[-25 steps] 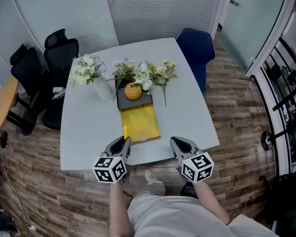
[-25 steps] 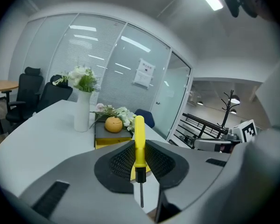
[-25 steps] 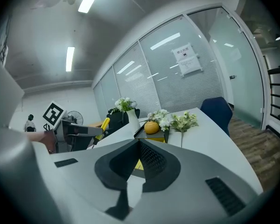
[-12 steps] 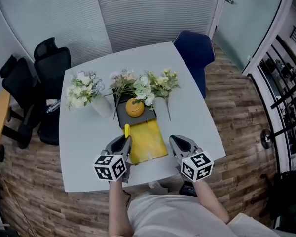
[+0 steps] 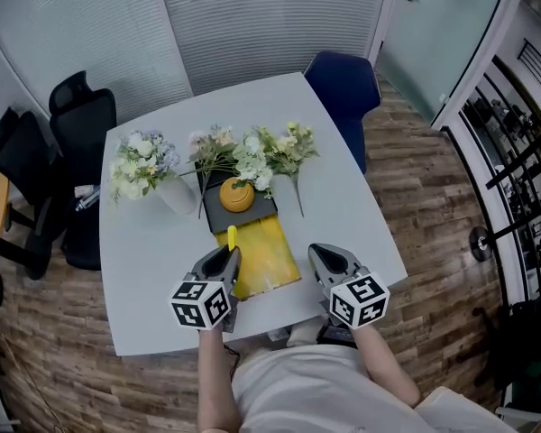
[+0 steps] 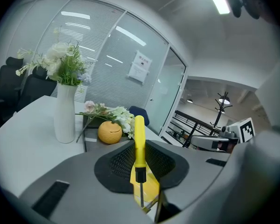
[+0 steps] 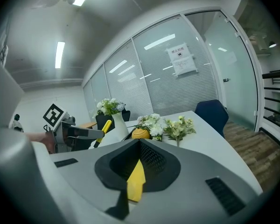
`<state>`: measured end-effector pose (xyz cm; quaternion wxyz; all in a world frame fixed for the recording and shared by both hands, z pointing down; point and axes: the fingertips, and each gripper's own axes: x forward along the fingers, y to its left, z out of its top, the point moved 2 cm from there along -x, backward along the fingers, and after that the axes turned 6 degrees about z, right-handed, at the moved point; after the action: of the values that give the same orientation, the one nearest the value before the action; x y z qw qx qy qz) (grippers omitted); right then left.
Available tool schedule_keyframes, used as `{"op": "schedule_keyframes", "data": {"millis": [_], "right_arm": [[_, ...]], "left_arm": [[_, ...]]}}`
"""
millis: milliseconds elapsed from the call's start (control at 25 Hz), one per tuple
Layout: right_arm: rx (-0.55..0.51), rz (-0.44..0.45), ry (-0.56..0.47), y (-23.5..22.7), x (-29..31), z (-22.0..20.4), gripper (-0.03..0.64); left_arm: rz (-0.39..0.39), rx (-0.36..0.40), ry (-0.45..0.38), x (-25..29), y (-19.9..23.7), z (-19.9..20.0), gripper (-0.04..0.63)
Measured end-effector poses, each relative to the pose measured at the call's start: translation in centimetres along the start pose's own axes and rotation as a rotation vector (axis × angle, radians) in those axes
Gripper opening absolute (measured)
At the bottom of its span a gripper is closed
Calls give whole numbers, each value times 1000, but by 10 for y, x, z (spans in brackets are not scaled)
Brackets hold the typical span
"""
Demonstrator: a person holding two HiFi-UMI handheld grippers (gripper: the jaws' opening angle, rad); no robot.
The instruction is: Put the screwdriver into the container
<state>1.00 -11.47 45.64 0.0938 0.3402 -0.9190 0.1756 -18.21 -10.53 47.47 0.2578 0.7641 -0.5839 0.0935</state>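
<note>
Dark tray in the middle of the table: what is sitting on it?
An orange round object sits on the dark tray. Loose flowers lie over its far edge and hide that part. A yellow sheet lies at its near edge; any overlap there can't be judged.

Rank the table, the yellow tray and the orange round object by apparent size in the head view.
Largest to smallest:
1. table
2. yellow tray
3. orange round object
The gaps are clear despite the tray's nearness.
</note>
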Motion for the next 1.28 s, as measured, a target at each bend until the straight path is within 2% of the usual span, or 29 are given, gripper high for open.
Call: {"op": "schedule_keyframes", "data": {"millis": [400,840,1280], "right_arm": [[-24,45,-9,7,11,6,15],[-20,61,13,-7,30,8,15],[3,31,59,-29,42,-7,15]], "left_arm": [[19,5,-10,-2,4,6,67],[23,-13,46,16,15,-3,67],[3,-40,112,44,21,-22,67]]}}
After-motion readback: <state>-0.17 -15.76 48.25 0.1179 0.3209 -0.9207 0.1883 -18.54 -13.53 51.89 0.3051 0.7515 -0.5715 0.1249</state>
